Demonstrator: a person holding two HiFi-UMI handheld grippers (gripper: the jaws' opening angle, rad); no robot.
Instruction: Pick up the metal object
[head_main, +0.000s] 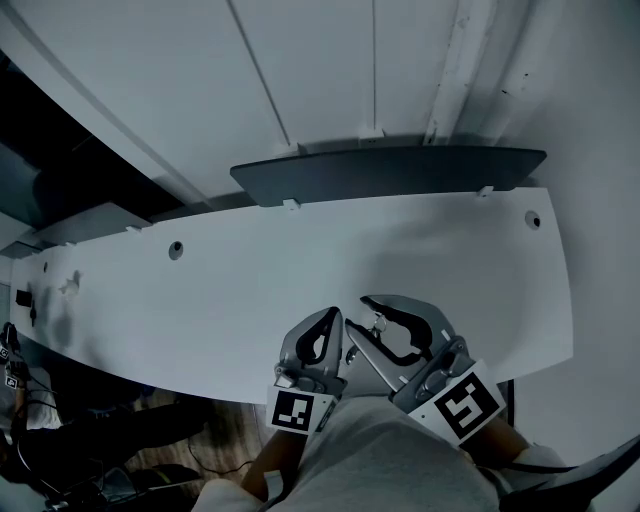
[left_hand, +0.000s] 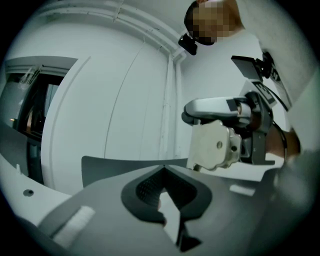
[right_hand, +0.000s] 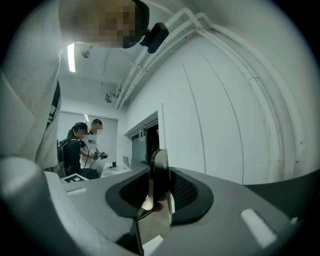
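A flat, pale metal plate (left_hand: 216, 145) with a small hole is clamped in my right gripper (head_main: 372, 320), which is lifted off the white table (head_main: 250, 290). In the right gripper view the plate (right_hand: 160, 185) stands edge-on between the dark pads (right_hand: 182, 192), and the gripper (right_hand: 160, 172) is shut on it. My left gripper (head_main: 328, 325) hangs just left of it, shut, with nothing in it. In the left gripper view its closed tips (left_hand: 163, 170) point toward the right gripper (left_hand: 240, 120), which carries the plate up and to the right.
A dark grey shelf (head_main: 390, 170) runs along the table's back edge against the white wall. Two small holes (head_main: 176, 250) (head_main: 532, 219) mark the tabletop. Both grippers hang near the front edge, close to my body. Two people (right_hand: 82, 145) stand in a far room.
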